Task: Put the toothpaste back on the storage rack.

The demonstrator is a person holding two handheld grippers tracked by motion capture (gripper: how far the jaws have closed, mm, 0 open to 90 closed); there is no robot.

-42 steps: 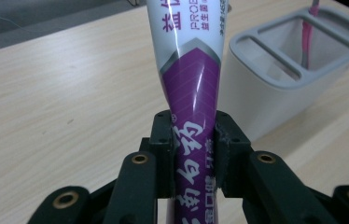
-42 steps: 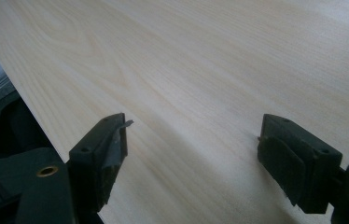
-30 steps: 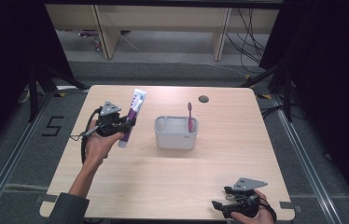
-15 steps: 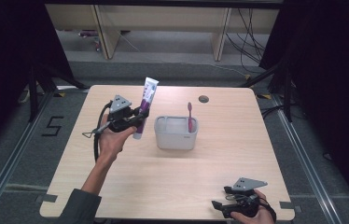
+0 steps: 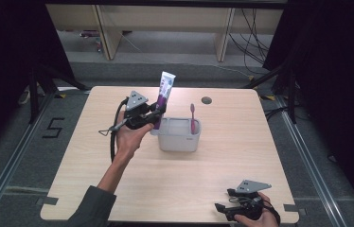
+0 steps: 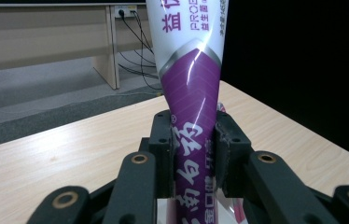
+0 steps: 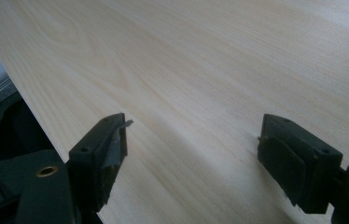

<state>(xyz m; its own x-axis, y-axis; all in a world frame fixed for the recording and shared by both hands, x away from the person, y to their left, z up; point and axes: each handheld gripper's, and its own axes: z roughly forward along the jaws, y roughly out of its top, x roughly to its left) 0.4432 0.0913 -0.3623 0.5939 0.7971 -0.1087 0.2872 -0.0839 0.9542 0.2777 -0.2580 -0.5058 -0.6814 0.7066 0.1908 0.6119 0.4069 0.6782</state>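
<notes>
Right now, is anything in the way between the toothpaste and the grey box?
Nothing visible blocks it. The left gripper holds the toothpaste tube upright at the grey box's left end. A toothbrush stands at the right end, leaving space.

**Toothpaste tube upright by the bin**

The toothpaste tube (image 5: 164, 94), white on top and purple below with printed lettering, stands nearly upright, crimped end up, just above the left rim of the grey bin (image 5: 179, 141).

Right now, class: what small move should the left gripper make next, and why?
Probably carry the toothpaste tube a little further over the grey bin, then lower it. The left gripper clamps it upright at the bin's left rim, beside the toothbrush standing inside.
</notes>
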